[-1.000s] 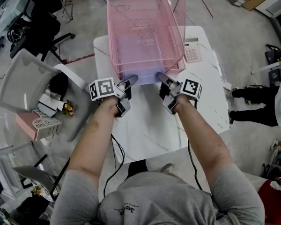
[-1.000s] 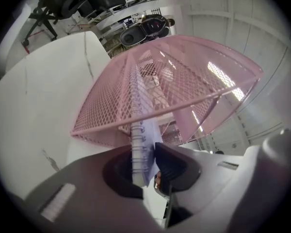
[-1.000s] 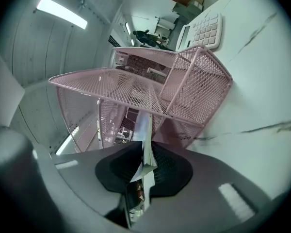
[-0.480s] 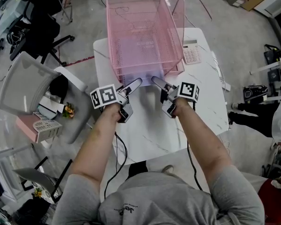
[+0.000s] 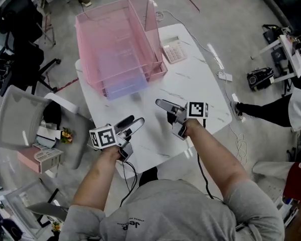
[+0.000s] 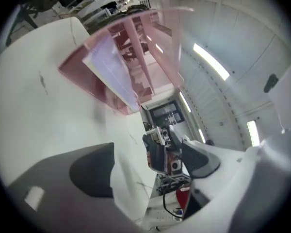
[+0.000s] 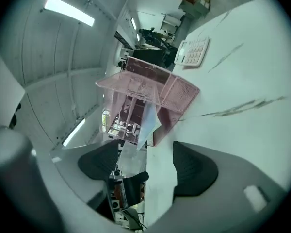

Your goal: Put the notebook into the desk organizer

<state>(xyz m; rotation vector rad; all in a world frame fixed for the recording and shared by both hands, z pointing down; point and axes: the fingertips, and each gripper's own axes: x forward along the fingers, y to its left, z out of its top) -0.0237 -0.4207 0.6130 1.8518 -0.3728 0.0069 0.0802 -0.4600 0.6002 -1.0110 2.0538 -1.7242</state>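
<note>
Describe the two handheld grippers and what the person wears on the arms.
Both the left gripper and the right gripper have pale grey, tapered jaws lined with dark pads. Each carries a white cube printed with black square markers, and a thin black cable trails from each. The person wears a grey short-sleeved T-shirt; the forearms are bare.

the pale lilac notebook [image 5: 123, 86] lies flat in the bottom tier of the pink mesh desk organizer [image 5: 151, 44], its near edge poking out the front.
</note>
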